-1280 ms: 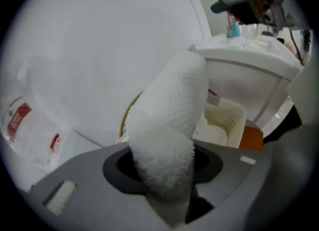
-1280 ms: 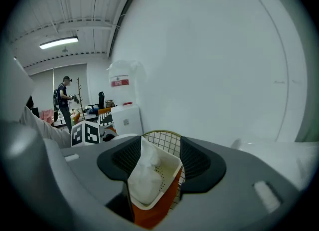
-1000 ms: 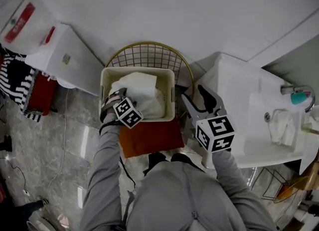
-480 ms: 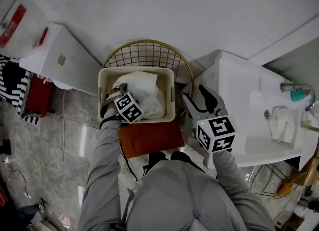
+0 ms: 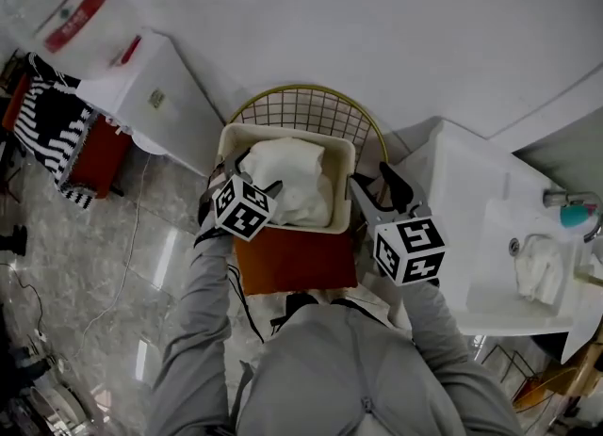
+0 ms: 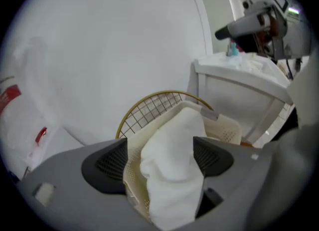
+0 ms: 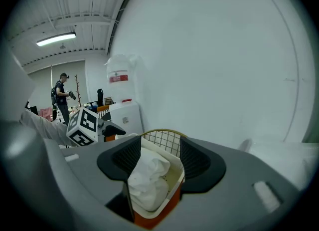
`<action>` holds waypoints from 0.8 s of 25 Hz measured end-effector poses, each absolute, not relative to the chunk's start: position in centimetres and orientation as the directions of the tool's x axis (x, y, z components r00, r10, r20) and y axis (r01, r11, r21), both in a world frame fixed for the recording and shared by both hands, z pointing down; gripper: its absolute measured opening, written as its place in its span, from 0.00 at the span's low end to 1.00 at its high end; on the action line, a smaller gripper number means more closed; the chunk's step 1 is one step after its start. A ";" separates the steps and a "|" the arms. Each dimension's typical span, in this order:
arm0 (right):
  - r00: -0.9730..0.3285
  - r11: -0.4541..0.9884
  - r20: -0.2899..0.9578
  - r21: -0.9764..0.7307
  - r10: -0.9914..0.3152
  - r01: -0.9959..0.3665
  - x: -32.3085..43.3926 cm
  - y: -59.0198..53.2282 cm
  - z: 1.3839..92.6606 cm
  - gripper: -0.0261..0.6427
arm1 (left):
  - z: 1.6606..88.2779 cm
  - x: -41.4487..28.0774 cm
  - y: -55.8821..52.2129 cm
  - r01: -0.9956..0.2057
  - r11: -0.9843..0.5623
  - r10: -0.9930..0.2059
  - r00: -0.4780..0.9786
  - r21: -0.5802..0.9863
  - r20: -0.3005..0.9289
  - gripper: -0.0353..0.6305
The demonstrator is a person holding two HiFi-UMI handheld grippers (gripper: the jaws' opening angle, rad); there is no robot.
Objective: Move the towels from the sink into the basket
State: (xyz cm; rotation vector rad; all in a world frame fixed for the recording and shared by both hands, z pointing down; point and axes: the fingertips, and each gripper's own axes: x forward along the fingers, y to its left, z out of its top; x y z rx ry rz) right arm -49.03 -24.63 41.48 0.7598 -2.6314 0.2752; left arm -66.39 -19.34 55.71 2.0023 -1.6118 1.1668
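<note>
Two grippers: left gripper (image 5: 252, 172), right gripper (image 5: 374, 180). One cream basket (image 5: 283, 129) with one heap of white towels (image 5: 292, 175), separate pieces uncountable. One more towel (image 5: 542, 269) in one sink (image 5: 485, 279). One tap (image 5: 563, 199). One gold wire backrest (image 5: 306, 107). One orange seat (image 5: 292, 260).

Your left gripper (image 5: 252, 172) points steeply down. Its jaws have just been opening and now stand apart, gripping nothing. Your right gripper (image 5: 374, 178) tilts gently downward, its jaws partly apart and empty. Your left arm (image 5: 203, 302) reaches forward nearly straight, and your right arm (image 5: 431, 335) reaches forward beside it.
</note>
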 end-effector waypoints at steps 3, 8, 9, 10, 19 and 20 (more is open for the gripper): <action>-0.797 0.848 0.397 -0.079 -0.456 -0.525 -49.7 -24.2 40.9 0.38 | 51.9 -67.4 -18.0 -0.957 -0.194 -0.740 -0.001 -0.216 0.672 0.72; -0.813 0.859 0.373 -0.073 -0.447 -0.506 -50.0 -23.2 40.0 0.38 | 47.3 -68.6 -14.7 -0.979 -0.043 -0.837 -0.073 -0.199 0.543 0.72; -0.816 0.861 0.369 -0.071 -0.446 -0.503 -50.0 -23.0 39.8 0.38 | 46.8 -68.8 -13.9 -0.979 -0.018 -0.844 -0.093 -0.202 0.529 0.72; -0.818 0.863 0.364 -0.070 -0.445 -0.500 -50.0 -22.8 39.6 0.38 | 46.4 -69.0 -13.0 -0.979 0.005 -0.849 -0.111 -0.202 0.516 0.72; -0.837 0.869 0.329 -0.084 -0.438 -0.487 -49.7 -21.7 38.2 0.38 | 41.5 -70.0 -7.4 -0.967 0.224 -0.911 -0.251 -0.119 0.327 0.72; -0.839 0.870 0.324 -0.084 -0.437 -0.486 -49.6 -21.6 38.0 0.38 | 40.9 -69.8 -7.0 -0.966 0.236 -0.917 -0.258 -0.107 0.305 0.72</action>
